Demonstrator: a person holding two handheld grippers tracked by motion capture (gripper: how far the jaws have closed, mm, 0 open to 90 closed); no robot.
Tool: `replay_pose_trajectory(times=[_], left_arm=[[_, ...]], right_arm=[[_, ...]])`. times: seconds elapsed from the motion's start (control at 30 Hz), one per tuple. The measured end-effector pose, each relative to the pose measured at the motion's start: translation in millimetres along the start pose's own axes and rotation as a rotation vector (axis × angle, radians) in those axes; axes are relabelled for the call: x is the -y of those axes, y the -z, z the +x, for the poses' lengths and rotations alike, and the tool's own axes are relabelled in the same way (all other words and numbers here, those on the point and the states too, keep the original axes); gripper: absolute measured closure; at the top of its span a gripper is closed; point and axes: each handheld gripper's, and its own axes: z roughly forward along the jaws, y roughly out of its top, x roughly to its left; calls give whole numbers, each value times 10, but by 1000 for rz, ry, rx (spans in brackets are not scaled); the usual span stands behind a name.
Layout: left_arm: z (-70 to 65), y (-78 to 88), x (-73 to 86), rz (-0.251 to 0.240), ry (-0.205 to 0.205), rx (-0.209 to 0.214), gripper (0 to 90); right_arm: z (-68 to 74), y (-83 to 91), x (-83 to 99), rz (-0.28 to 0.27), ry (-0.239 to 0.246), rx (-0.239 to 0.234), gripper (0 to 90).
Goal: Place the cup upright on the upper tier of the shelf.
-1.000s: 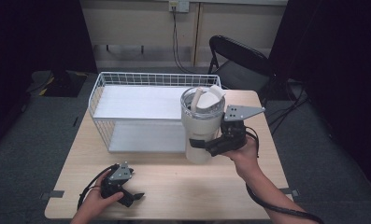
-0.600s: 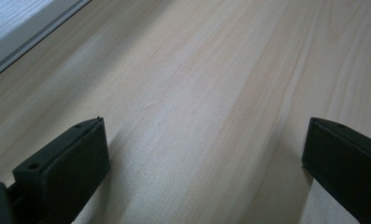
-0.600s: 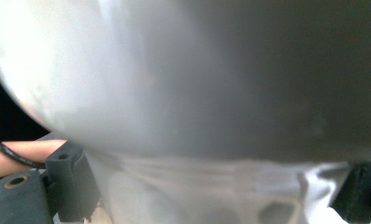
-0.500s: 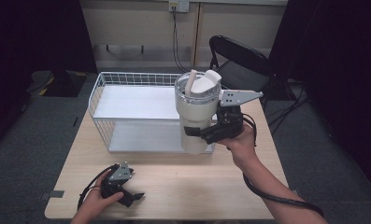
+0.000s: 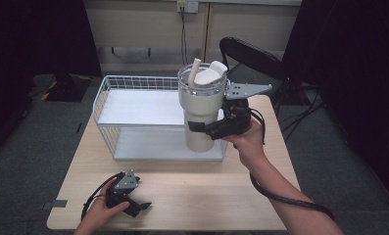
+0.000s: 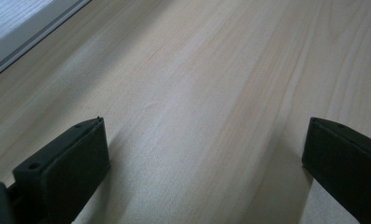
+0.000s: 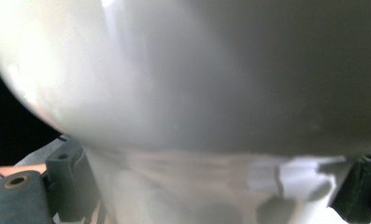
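Both your claws steady: right gripper (image 5: pixel 207 129) clenched on the tumbler (image 5: pixel 202 110), now higher; left gripper (image 5: pixel 139 207) wide apart.

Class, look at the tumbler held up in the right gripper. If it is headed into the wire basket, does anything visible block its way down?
Nothing visible does. The right gripper holds the tumbler at the wire basket's right end, apparently above it. The white floor beneath looks bare. The left gripper rests open on the table, well clear.

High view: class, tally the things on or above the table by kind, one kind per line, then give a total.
Handheld grippers: 2 (left gripper, right gripper)
Cream tumblers with lid: 1
White wire baskets: 1
Total: 4
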Motion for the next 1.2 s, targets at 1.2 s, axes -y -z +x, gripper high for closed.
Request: replay_pose_trajectory(times=[1.2], left_arm=[[1,2,-1,1,-1,1,0]], right_arm=[[-303,-185,-397,-23,3,110,99]])
